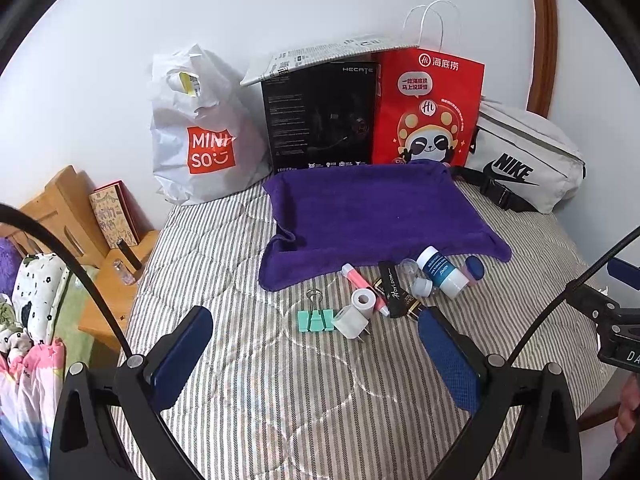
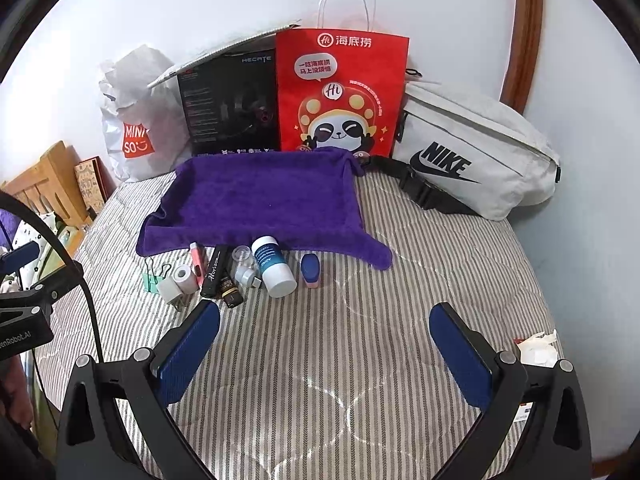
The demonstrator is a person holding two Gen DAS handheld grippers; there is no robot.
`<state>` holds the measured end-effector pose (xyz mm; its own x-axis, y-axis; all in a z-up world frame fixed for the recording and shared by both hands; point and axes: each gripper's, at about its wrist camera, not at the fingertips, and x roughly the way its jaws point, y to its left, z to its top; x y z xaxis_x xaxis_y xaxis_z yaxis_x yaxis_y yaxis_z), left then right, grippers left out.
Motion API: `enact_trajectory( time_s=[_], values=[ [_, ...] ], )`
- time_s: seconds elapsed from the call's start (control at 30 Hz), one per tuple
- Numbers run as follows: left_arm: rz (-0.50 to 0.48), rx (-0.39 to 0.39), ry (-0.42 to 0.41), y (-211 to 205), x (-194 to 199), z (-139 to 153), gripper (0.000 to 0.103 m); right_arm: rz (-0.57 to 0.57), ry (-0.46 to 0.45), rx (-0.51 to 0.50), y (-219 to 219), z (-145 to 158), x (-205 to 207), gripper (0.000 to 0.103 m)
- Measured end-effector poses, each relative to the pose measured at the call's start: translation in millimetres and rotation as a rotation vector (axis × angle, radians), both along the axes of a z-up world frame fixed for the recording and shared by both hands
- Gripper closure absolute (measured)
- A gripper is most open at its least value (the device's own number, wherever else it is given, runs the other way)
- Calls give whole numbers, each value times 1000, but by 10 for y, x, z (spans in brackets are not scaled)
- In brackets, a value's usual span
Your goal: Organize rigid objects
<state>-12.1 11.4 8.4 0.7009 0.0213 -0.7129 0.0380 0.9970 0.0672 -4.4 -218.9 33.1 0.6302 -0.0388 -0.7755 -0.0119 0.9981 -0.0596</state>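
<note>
A grey-striped quilted bed (image 2: 360, 340) against a white wall (image 2: 240, 0) carries a purple towel (image 2: 260, 200). Small rigid items, among them a white-and-blue plastic bottle (image 2: 274, 266), cluster along the towel's near edge. Left hand-held gripper (image 1: 316, 356) and right hand-held gripper (image 2: 324, 352) both hover low over the bed, fingers spread apart, empty.

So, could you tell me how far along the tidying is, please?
Nothing looks done yet: the purple towel is bare. Nothing is in hand; the left gripper and right gripper are open and empty. Left to do: the bottle, binder clip, charger and other small items in front of the towel.
</note>
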Motion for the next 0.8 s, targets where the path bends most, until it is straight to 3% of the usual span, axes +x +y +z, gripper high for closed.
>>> enact_trajectory(
  time_s=[0.8],
  values=[
    [0,1,3,34,-10,31,0,1,-6,-3,29,48,5,0]
  ],
)
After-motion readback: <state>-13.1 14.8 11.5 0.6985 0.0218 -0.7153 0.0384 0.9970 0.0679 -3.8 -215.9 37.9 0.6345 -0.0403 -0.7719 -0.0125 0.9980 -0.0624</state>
